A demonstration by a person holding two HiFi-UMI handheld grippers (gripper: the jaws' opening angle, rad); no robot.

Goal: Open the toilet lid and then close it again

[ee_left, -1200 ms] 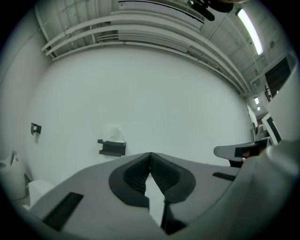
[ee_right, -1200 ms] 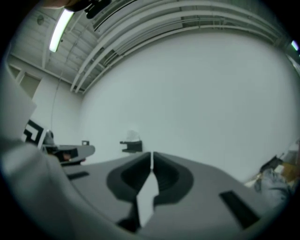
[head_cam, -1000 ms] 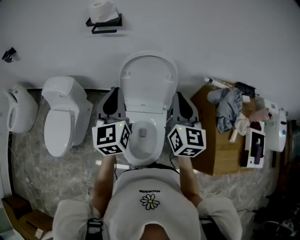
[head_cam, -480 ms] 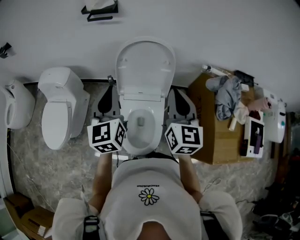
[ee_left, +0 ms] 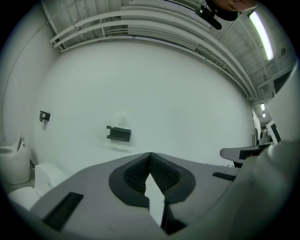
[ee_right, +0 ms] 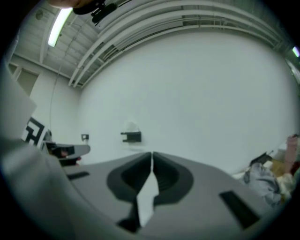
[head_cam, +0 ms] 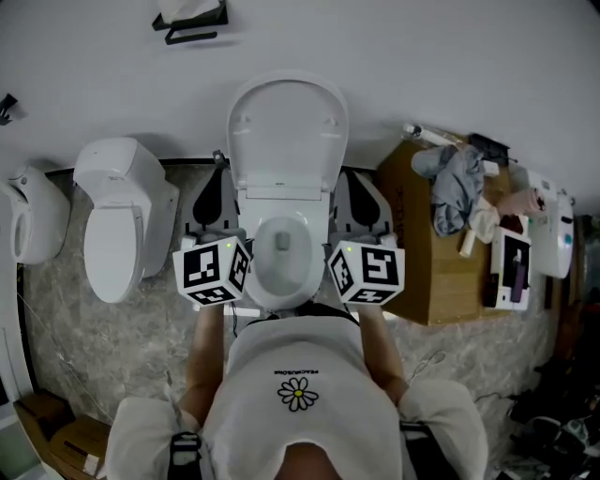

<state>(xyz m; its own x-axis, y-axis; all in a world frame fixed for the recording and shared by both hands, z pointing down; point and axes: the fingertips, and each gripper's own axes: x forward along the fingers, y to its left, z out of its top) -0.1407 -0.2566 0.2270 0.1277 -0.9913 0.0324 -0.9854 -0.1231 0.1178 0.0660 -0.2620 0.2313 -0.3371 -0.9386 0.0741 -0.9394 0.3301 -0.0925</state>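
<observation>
Both tongs are seen pressed together. The left gripper (head_cam: 218, 180) is closed tip to tip, and in the left gripper view its ribbed pads (ee_left: 161, 171) meet with nothing pinched. The right gripper (head_cam: 360, 192) is closed the same way, with only bare wall shown beyond its jaws (ee_right: 152, 154). They are held level on either side of the toilet bowl (head_cam: 281, 255); whether either touches the porcelain cannot be told.

The toilet lid (head_cam: 287, 127) is found raised, upright against the wall (head_cam: 469, 66), between the two grippers and behind them. The bowl's front edge is cut off by the person's shirt (head_cam: 298, 375), and the gripper bodies are partly hidden by their marker cubes (head_cam: 214, 270).

A marbled floor (head_cam: 94, 337) is seen below. A second toilet (head_cam: 117, 225) is set to the left with its lid down. A paper holder (head_cam: 192, 21) is fixed on the wall, and a wooden cabinet (head_cam: 422, 262) on the right is heaped with cloth (head_cam: 459, 202).
</observation>
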